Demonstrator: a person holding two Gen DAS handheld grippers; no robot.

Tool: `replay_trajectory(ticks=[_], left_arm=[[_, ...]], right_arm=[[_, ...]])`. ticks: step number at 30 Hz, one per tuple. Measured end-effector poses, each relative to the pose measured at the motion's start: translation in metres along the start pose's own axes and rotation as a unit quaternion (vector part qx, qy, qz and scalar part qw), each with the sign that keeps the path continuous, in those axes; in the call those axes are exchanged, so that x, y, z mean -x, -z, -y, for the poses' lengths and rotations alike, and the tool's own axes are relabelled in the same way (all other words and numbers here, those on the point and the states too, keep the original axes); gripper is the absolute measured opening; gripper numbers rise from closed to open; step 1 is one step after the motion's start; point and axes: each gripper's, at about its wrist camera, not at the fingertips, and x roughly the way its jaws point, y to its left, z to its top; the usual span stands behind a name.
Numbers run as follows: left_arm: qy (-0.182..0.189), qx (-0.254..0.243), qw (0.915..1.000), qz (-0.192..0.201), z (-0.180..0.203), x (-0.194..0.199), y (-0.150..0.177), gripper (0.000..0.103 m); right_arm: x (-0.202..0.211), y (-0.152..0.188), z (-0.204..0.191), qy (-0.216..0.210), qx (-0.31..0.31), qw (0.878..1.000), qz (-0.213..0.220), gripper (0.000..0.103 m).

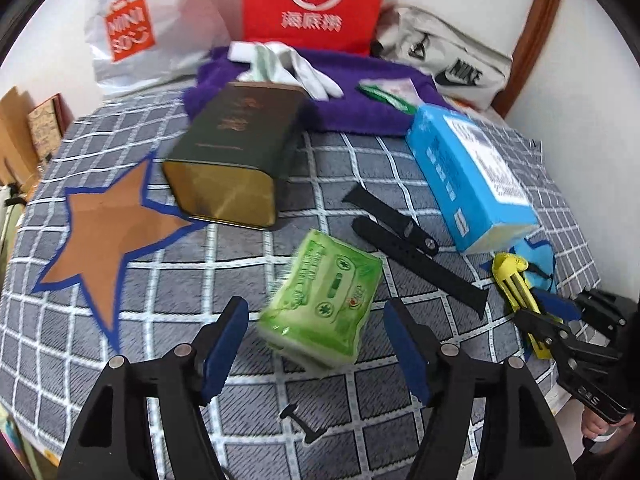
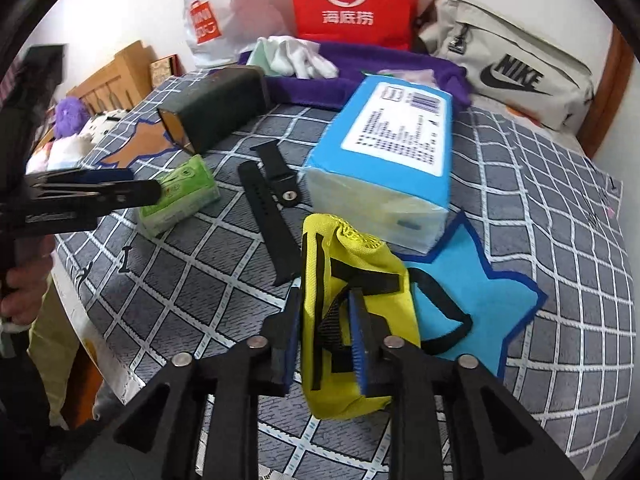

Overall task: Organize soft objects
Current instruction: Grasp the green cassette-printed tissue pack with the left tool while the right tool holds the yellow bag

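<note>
A green tissue pack [image 1: 322,294] lies on the grey checked cloth [image 1: 240,280], just ahead of and between the spread fingers of my open left gripper [image 1: 316,344]; it also shows in the right wrist view [image 2: 180,196]. My right gripper [image 2: 326,332] is shut on a yellow pouch with black straps [image 2: 344,280], over the edge of a blue star mat [image 2: 472,292]. The pouch and right gripper [image 1: 548,320] show at the right of the left wrist view. A blue tissue pack [image 2: 392,160] lies behind the pouch.
A dark green tin [image 1: 236,152] lies on its side by an orange star mat [image 1: 104,236]. Black watch straps [image 1: 400,236] lie mid-cloth. A purple towel [image 1: 360,100] with white gloves [image 1: 292,64], a red bag [image 1: 316,0], a white bag [image 1: 132,32] and a Nike bag [image 2: 508,72] line the back.
</note>
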Motion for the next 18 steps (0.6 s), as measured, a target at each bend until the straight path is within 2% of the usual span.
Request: replay_trajectory(ticks=[1,3,7,11,15,18], left_arm=[[0.0,-0.004,1.0,-0.005,0.002,-0.005,0.0,0.068],[-0.008,-0.013,0.9998,-0.013,0.005,-0.014,0.0,0.068],[-0.027,-0.033,0.9989,-0.017,0.011,-0.026,0.0,0.068],[-0.035,-0.045,0.9983,-0.008,0.015,-0.028,0.0,0.068],[-0.037,-0.048,0.9982,0.005,0.015,-0.027,-0.002,0.062],[-0.028,-0.047,0.9984,0.011,0.013,-0.025,-0.002,0.06]], right_arm=[[0.003,0.001,0.001,-0.002,0.0,1.0,0.007,0.048],[0.009,0.002,0.006,-0.001,-0.009,1.0,0.022,0.065],[0.012,0.004,0.02,-0.006,-0.036,0.999,0.026,0.078],[-0.004,0.008,0.025,-0.002,-0.052,0.999,0.001,0.078],[-0.022,0.009,0.02,-0.019,-0.061,0.998,-0.026,0.078],[-0.029,0.007,0.013,0.0,-0.055,0.998,-0.024,0.079]])
